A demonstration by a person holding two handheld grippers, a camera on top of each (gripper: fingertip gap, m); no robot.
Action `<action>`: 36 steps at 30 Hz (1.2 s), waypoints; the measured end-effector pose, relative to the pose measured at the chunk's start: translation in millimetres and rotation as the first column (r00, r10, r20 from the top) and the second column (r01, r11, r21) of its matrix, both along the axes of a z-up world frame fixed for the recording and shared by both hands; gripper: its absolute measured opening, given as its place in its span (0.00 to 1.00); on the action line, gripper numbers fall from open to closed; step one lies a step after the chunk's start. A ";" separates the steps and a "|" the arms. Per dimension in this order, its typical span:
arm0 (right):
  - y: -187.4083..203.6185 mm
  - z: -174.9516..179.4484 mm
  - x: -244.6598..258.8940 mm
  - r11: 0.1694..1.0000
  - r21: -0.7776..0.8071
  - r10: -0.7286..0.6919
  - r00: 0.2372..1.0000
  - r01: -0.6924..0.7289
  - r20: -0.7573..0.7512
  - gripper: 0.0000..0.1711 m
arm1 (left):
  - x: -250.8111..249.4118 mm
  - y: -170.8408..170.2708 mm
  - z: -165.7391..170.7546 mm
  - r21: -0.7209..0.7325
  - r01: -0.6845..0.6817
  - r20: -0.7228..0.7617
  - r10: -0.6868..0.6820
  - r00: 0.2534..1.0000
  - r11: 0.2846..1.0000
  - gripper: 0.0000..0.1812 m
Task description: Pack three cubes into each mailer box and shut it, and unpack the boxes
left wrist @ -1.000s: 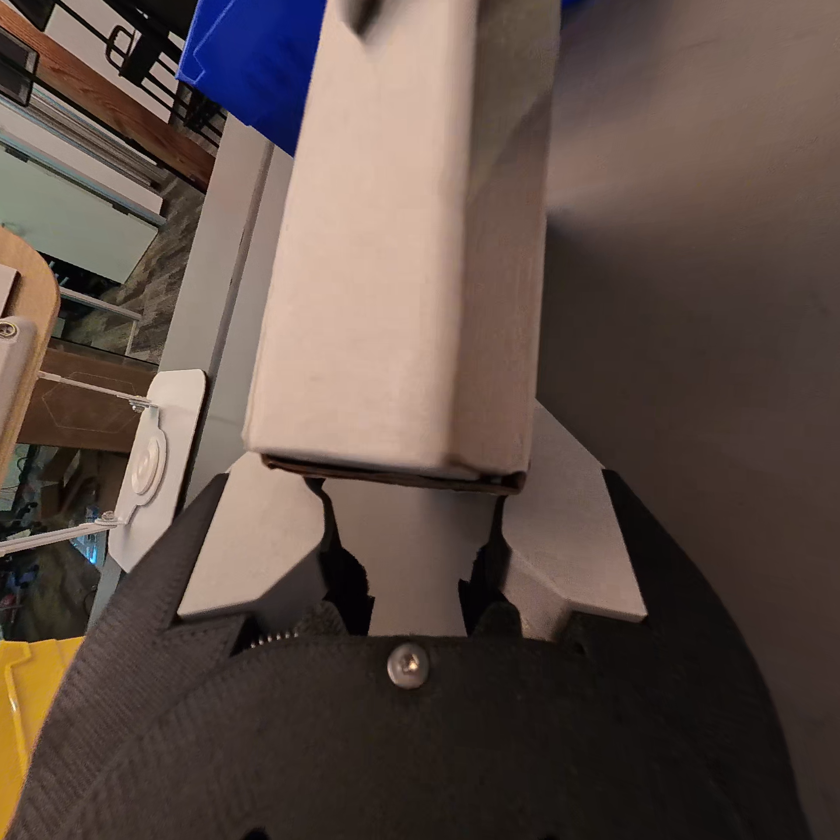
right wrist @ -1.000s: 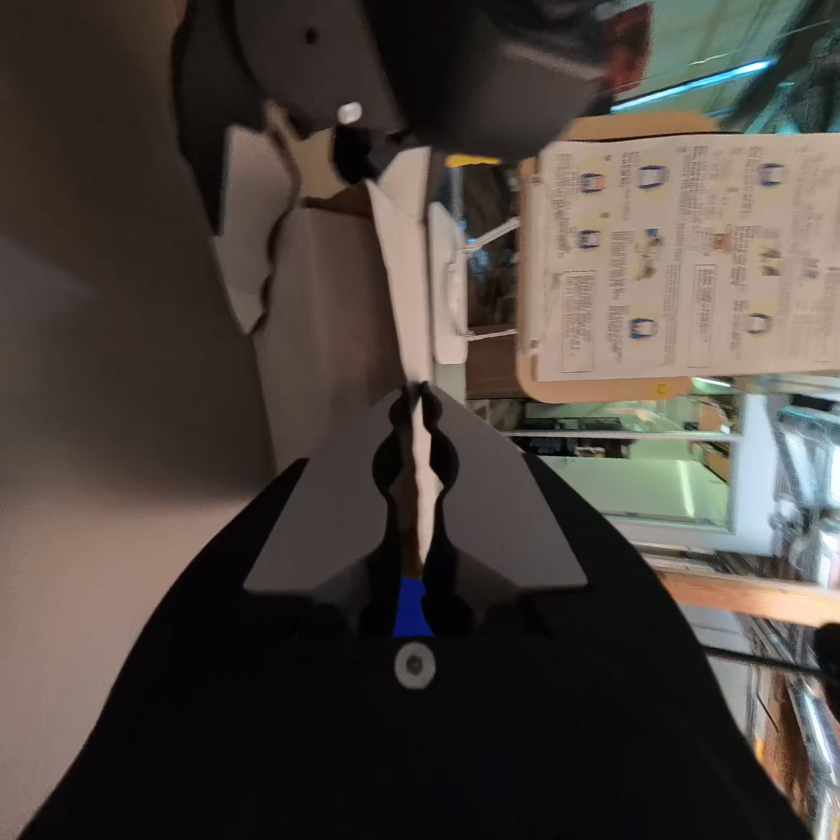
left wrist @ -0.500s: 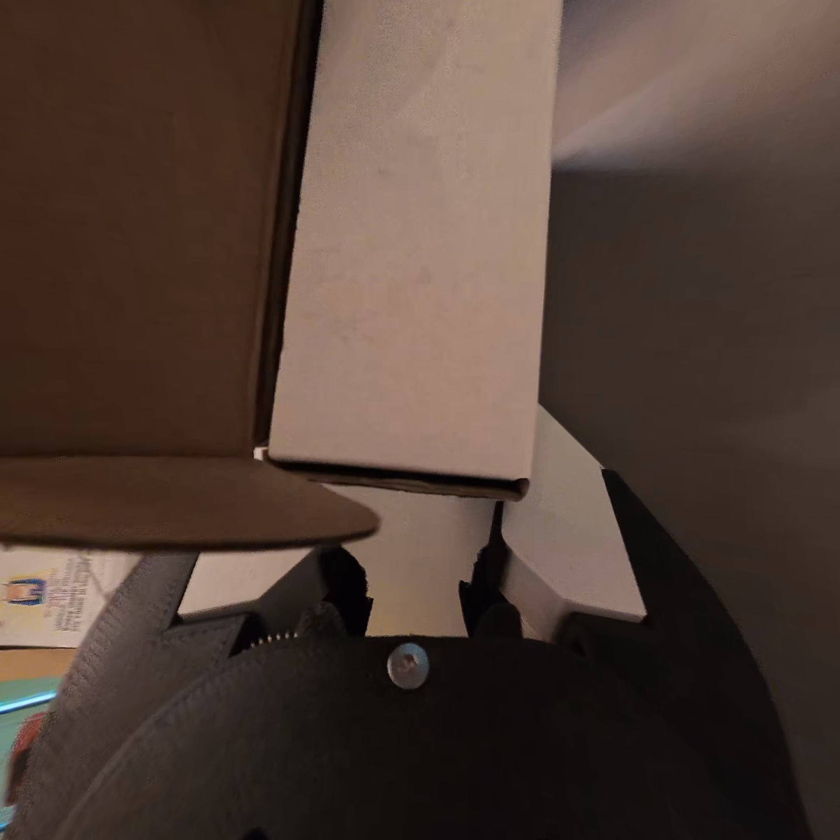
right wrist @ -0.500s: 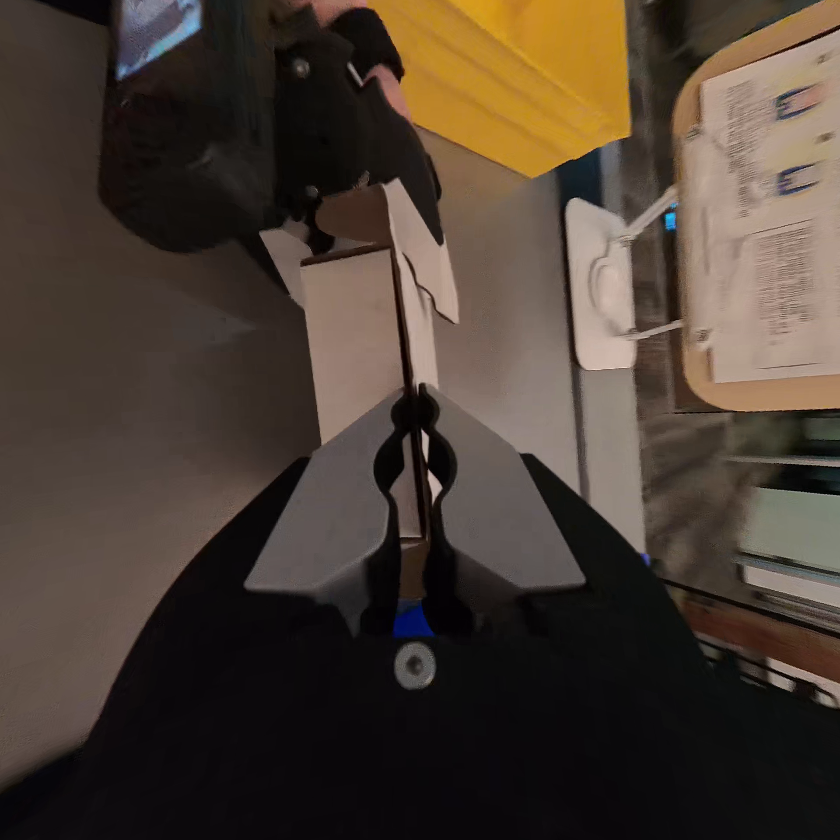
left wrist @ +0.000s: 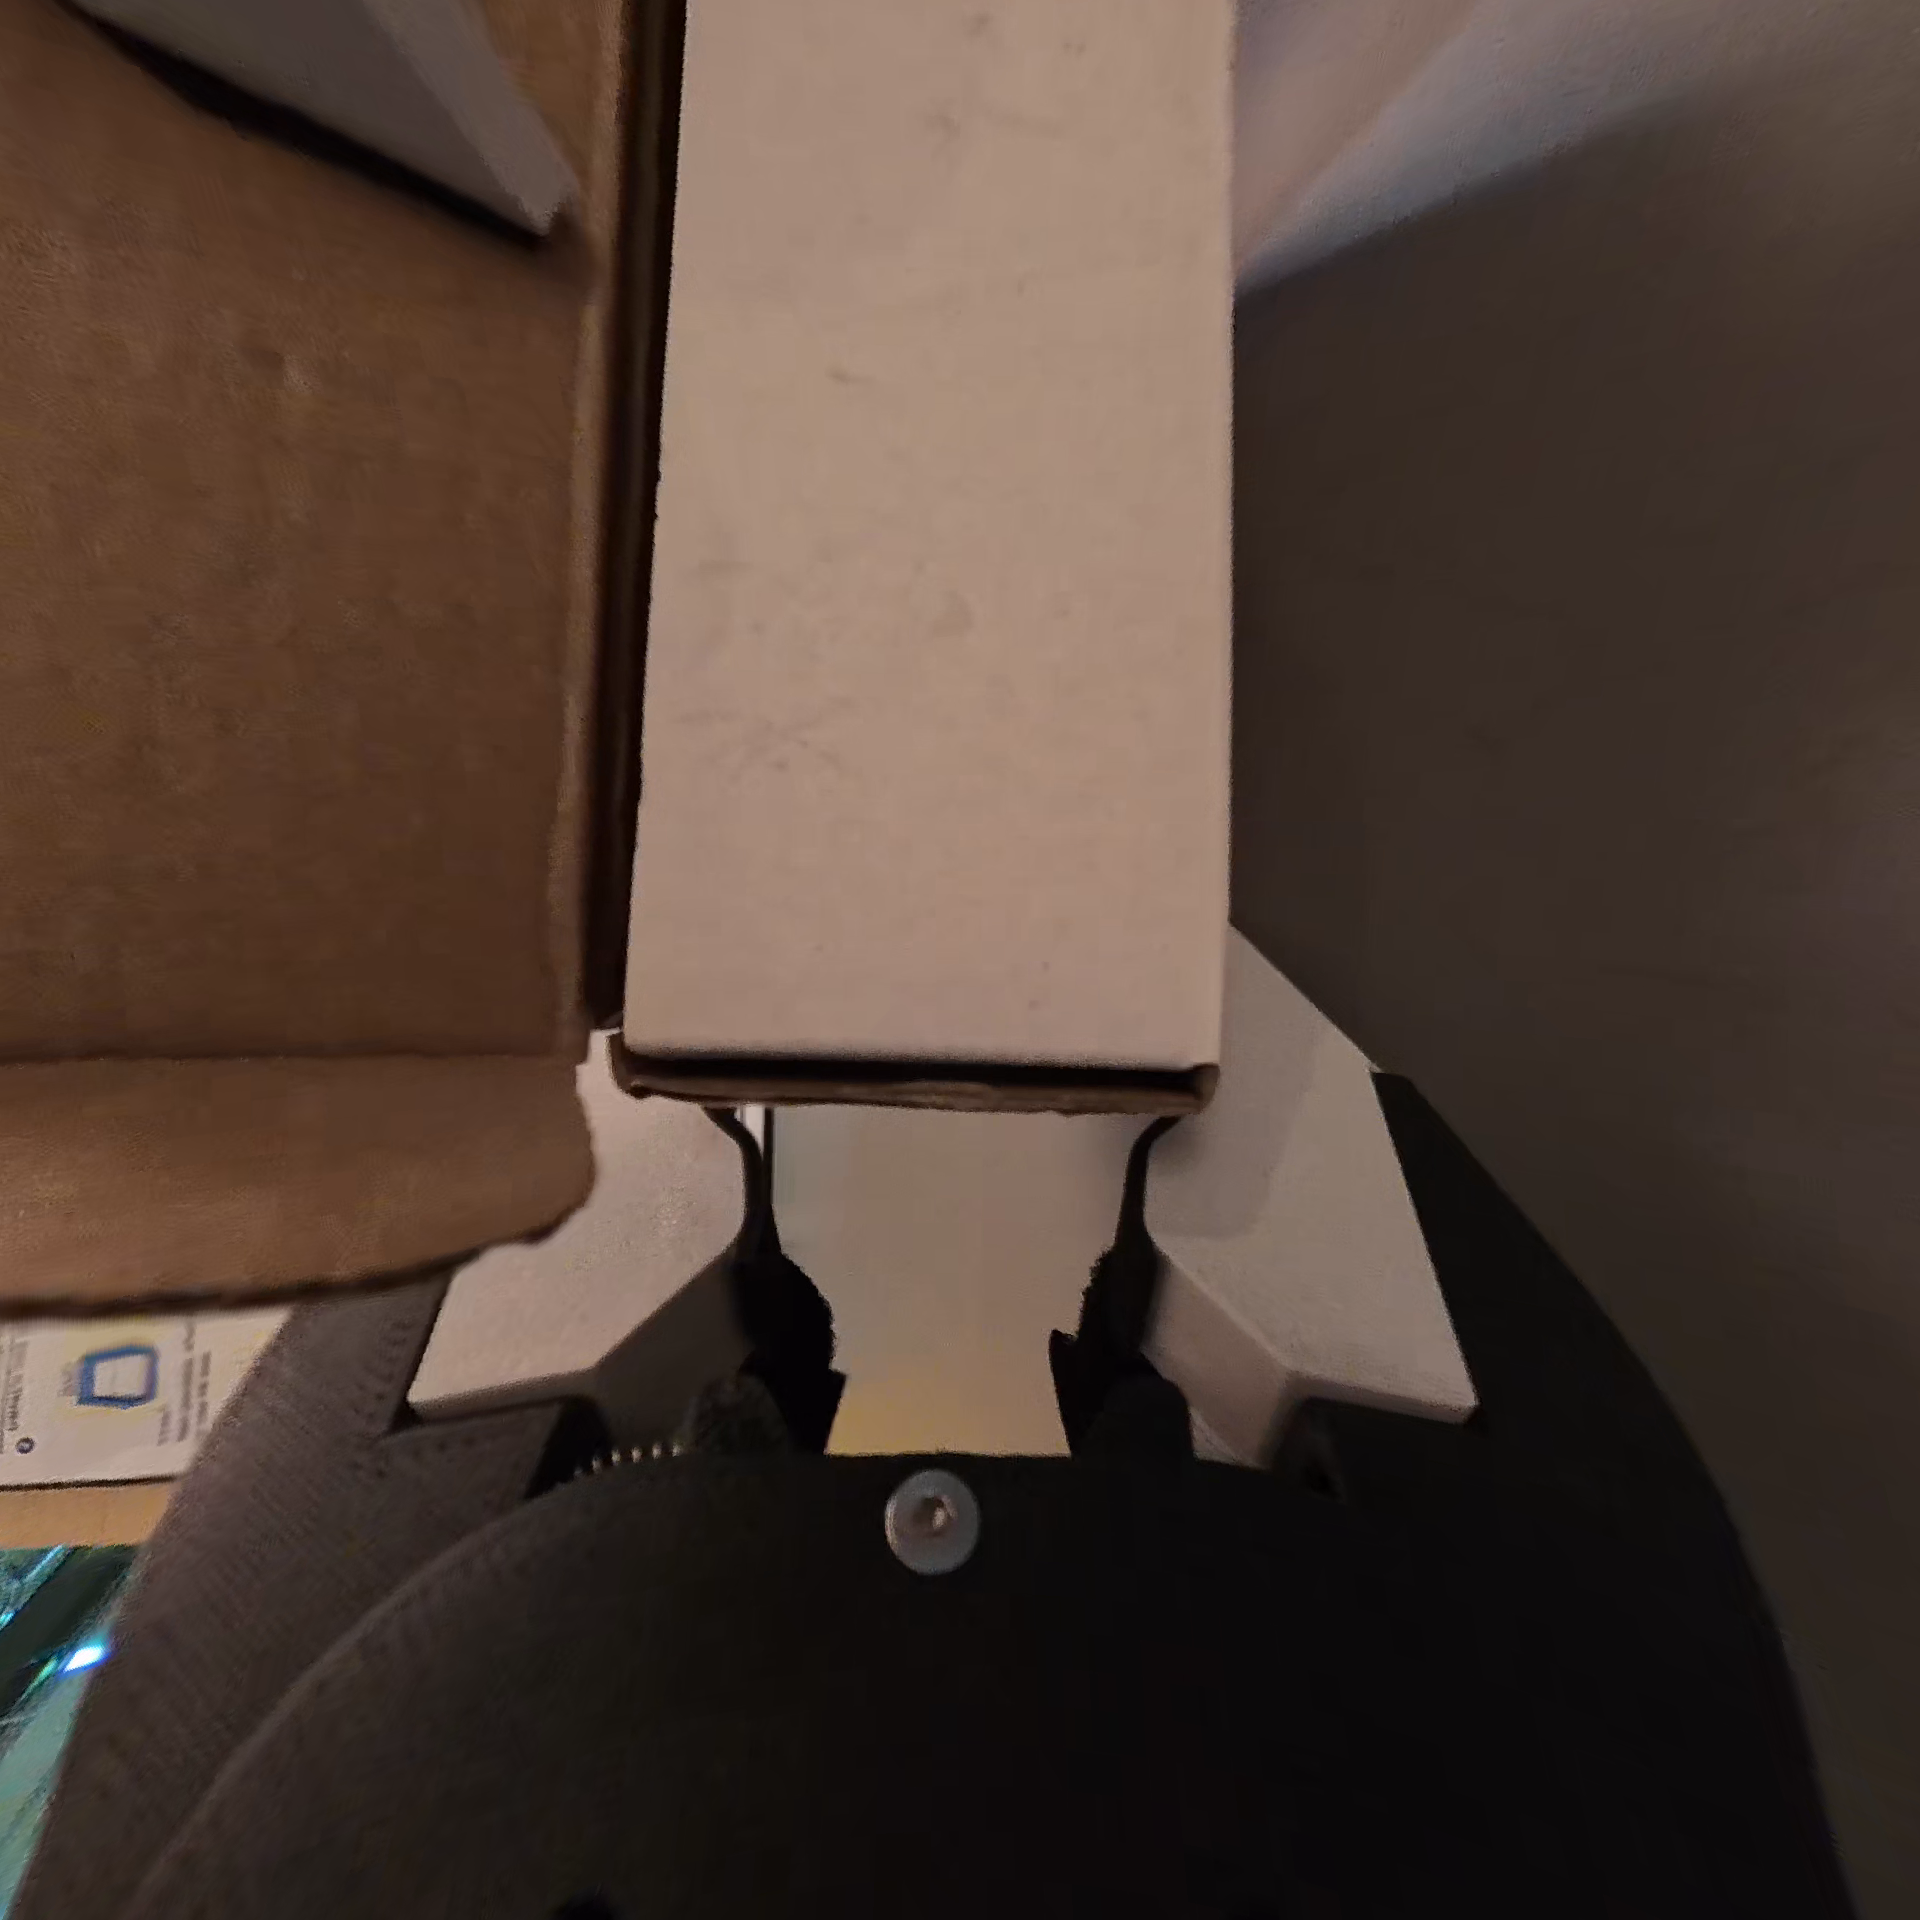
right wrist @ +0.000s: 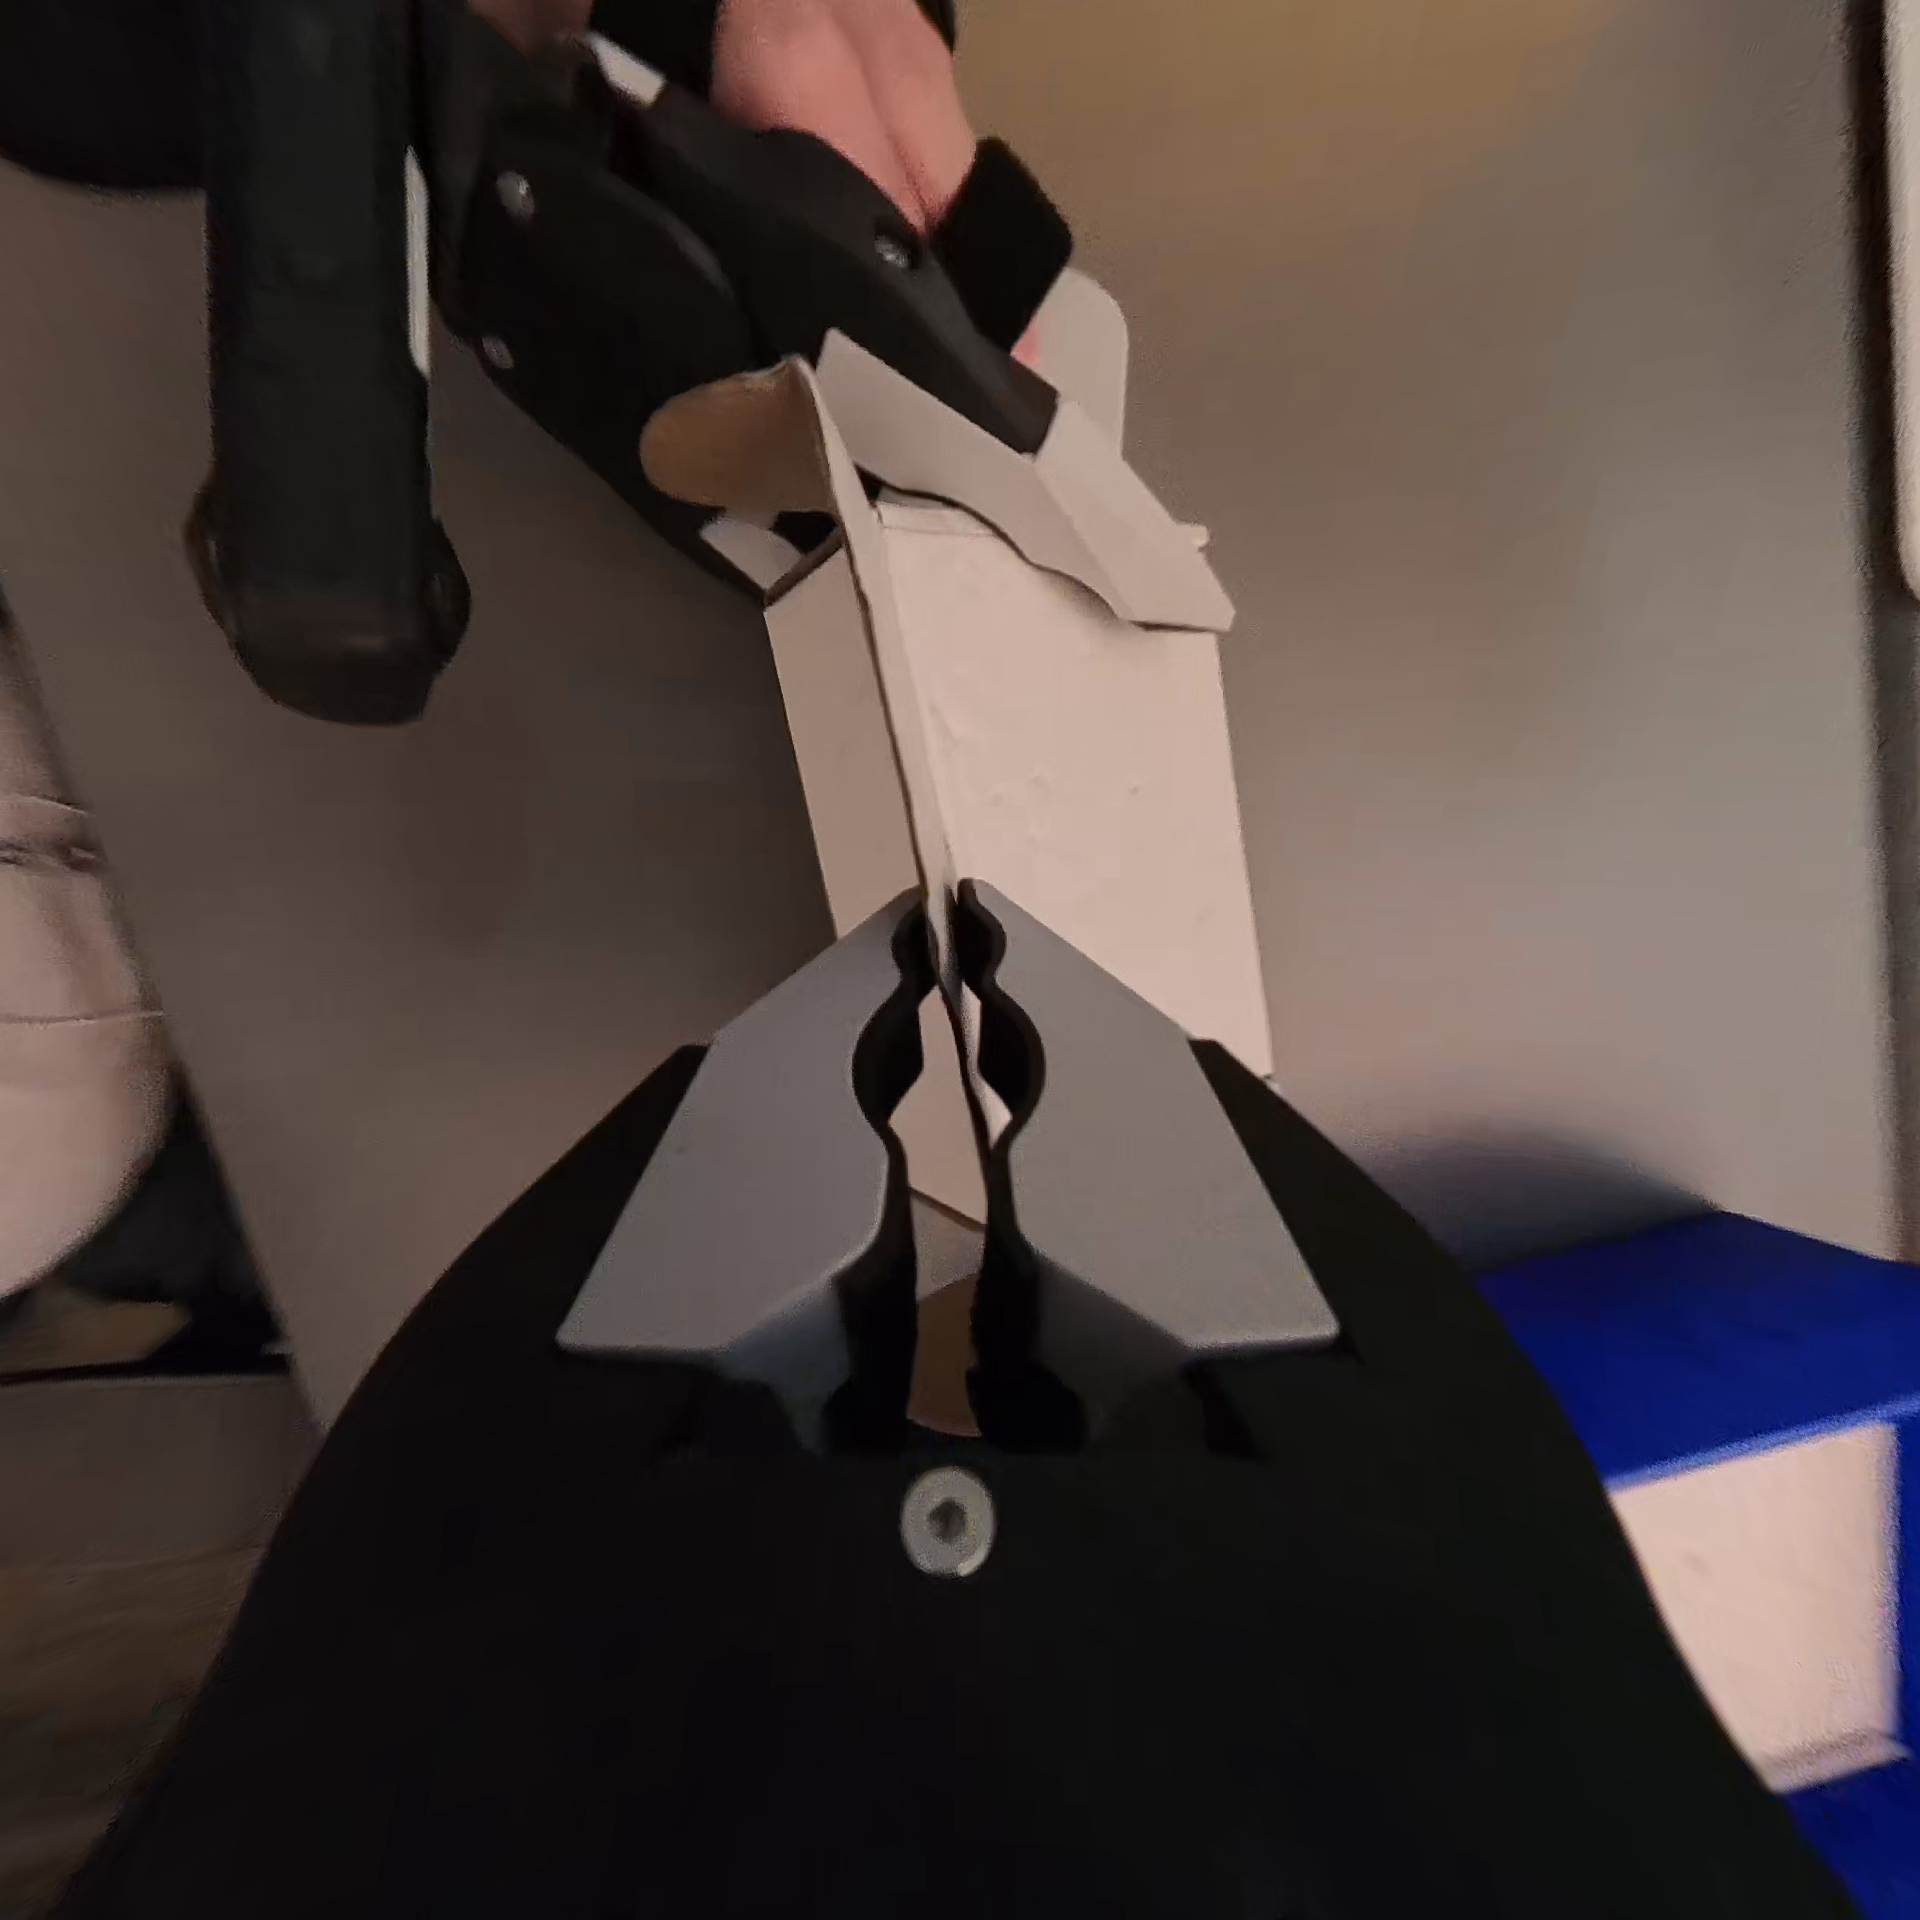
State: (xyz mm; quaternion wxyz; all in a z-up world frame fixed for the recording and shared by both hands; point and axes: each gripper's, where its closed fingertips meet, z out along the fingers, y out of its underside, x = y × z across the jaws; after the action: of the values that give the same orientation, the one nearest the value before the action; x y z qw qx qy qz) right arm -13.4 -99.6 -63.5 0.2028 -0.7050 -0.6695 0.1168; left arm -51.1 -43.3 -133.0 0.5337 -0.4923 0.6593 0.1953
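Gripping a white mailer box [left wrist: 935, 582] across its narrow end, the left hand-held gripper [left wrist: 940, 1132] holds it above the grey counter [left wrist: 1558, 727]; the right hand-held gripper [right wrist: 948, 904] pinches its opened lid [right wrist: 914, 727], brown inside.

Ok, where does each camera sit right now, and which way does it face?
Left wrist view: on the left gripper, looking along its fingers, shut on the white box, lid open.
Right wrist view: on the right gripper, pinching the lid; the left gripper and a hand show beyond.
Shared: the box.
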 end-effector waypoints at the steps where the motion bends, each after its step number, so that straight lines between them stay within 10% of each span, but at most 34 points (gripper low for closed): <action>1: -0.3 0.0 0.0 0.999 -0.045 -0.017 1.000 0.016 -0.005 0.01 | -1.1 -0.3 0.2 0.004 -0.019 -0.001 0.019 1.000 1.000 0.41; 8: 4.3 -11.0 -2.8 0.998 -0.059 -0.032 0.999 0.033 0.023 0.01 | -21.0 -38.6 19.8 -0.172 -0.071 0.143 0.096 0.985 0.983 0.60; 16: 9.0 -12.8 -15.2 0.993 -0.120 -0.007 0.999 0.011 0.034 0.01 | -11.3 -103.4 56.1 0.062 0.006 0.086 -0.011 0.996 0.998 0.52; 26: 11.5 -2.2 -16.4 0.984 -0.179 0.008 0.999 -0.001 0.036 0.01 | 36.6 -57.3 25.5 0.303 0.026 -0.229 0.046 0.972 0.953 0.45; 36: 12.5 -1.7 -12.8 0.980 -0.194 0.062 0.996 -0.050 0.061 0.01 | 44.3 -46.8 29.8 0.288 -0.058 -0.125 0.097 0.987 0.956 0.29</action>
State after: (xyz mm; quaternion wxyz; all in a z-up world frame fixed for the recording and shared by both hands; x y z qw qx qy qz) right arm -26.2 -87.1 -65.1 0.1080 -0.7056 -0.6810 0.1632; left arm -6.7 -90.1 -103.2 0.5441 -0.4215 0.6398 0.3420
